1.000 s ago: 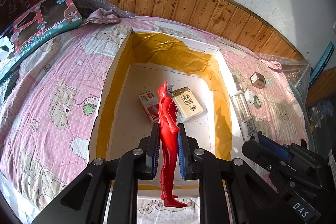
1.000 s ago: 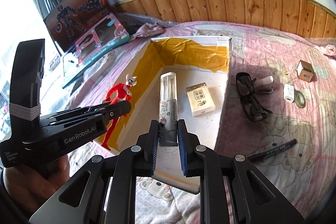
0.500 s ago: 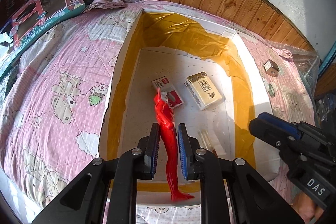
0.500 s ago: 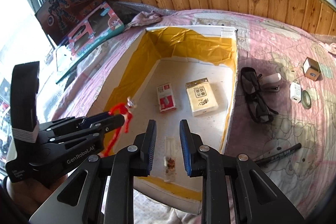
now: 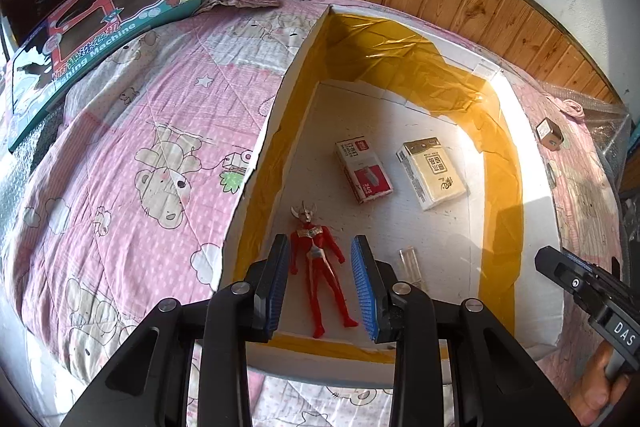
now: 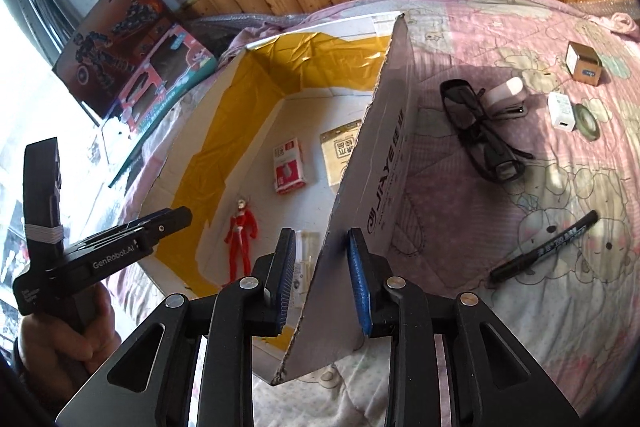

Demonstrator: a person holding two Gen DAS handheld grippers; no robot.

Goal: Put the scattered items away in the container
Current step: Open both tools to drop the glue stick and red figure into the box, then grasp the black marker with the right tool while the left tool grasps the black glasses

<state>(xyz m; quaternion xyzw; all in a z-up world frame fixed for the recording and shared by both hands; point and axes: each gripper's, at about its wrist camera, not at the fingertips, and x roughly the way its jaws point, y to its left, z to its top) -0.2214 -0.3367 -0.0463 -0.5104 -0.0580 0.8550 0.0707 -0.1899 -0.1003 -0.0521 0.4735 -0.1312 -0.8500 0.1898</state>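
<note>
The fingers of the left gripper [image 5: 323, 279] are spread wide and hold nothing. The red plastic toy figure [image 5: 320, 267] lies flat between them, low in the frame, on the floor of the white cardboard box with yellow tape inside [image 5: 536, 211]. The right gripper [image 6: 322, 279] is wide too, empty, with the box wall between its fingers. I think this drop is done. Next comes the black marker pen [image 6: 544, 251], lower right on the pink quilt [image 6: 560, 195]; the right gripper must swing there and close.
</note>
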